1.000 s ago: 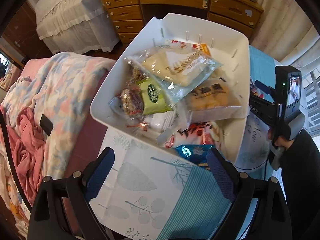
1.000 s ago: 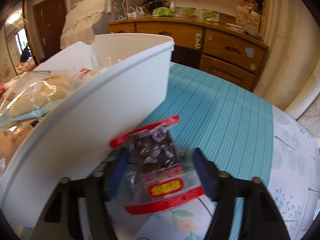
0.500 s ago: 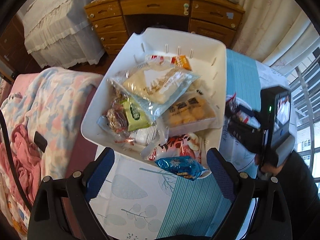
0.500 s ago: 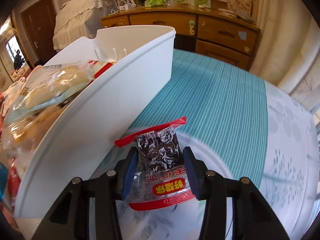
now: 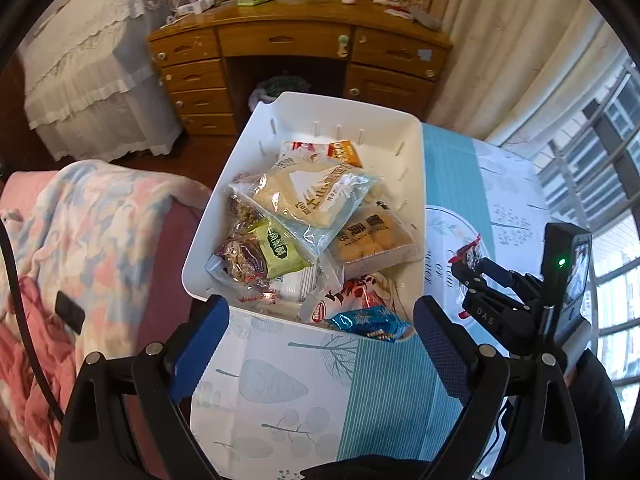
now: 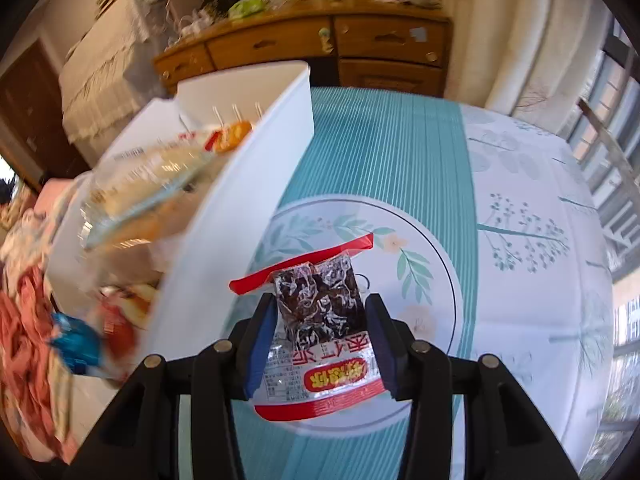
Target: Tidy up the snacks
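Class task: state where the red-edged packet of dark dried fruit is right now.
The red-edged packet is clamped in the right gripper, raised over the tablecloth, just right of the white bin.

The left gripper pointed steeply downward with its blue-padded fingers spread wide and nothing between them. The right gripper also angled down, its fingers having just been closing on a red-edged packet of dark snacks, which sat pinched between the pads and lifted off the desk. In the left wrist view the right gripper showed at the right edge, carried by a dark sleeve.
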